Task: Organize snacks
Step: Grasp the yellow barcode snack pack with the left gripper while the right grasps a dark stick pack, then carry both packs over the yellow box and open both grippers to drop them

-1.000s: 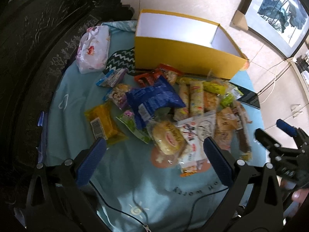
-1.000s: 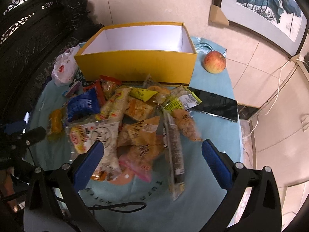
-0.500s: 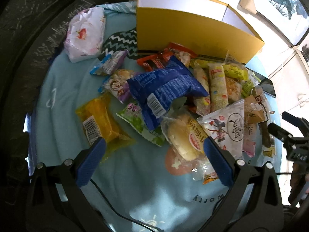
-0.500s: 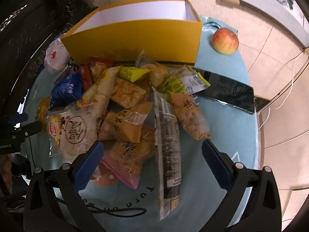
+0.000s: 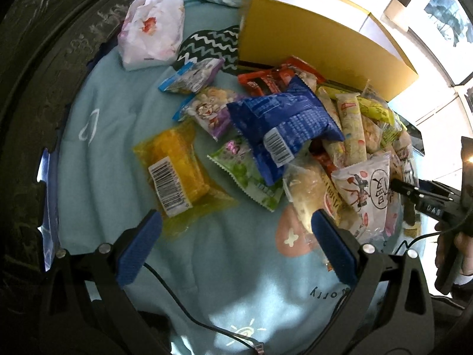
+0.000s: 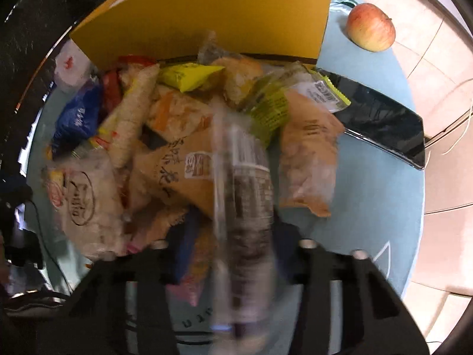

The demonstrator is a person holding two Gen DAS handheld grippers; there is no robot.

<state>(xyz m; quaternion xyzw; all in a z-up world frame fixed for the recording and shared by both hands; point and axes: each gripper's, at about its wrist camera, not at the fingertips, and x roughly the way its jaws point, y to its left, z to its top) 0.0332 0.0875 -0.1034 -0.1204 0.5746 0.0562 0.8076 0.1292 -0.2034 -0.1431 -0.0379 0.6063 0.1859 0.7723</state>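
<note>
Right, at this frame I had both grippers pointed steeply down over the snack pile (image 5: 298,136) on the light-blue cloth (image 5: 118,112). My left gripper (image 5: 233,248) stood wide open with nothing between its blue pads (image 5: 139,245); it hung over bare cloth, with the yellow barcode packet (image 5: 174,171) just ahead of the left pad and a clear-wrapped bun (image 5: 307,189) near the right one. My right gripper (image 6: 233,254) was closing, and the long dark packet (image 6: 248,195) ran straight between its jaws. That view was motion-blurred, so I couldn't tell if the pads were pressing on it. The packet lay on top of the heap, alongside a brown kraft packet (image 6: 180,171) and a clear bag of tan snacks (image 6: 307,162). The yellow box (image 6: 212,14) stood behind the pile, touching its far edge, open side up. The blue bag (image 5: 283,121) sat mid-pile, with a green packet (image 5: 245,171) partly under it. Off to the side were an apple (image 6: 371,26) and a dark phone (image 6: 384,124) on the cloth, and a white floral pack (image 5: 150,26) sat near the box's left corner. From the left camera I saw the right gripper at the pile's right edge, with a hand (image 5: 461,248) on it.
</note>
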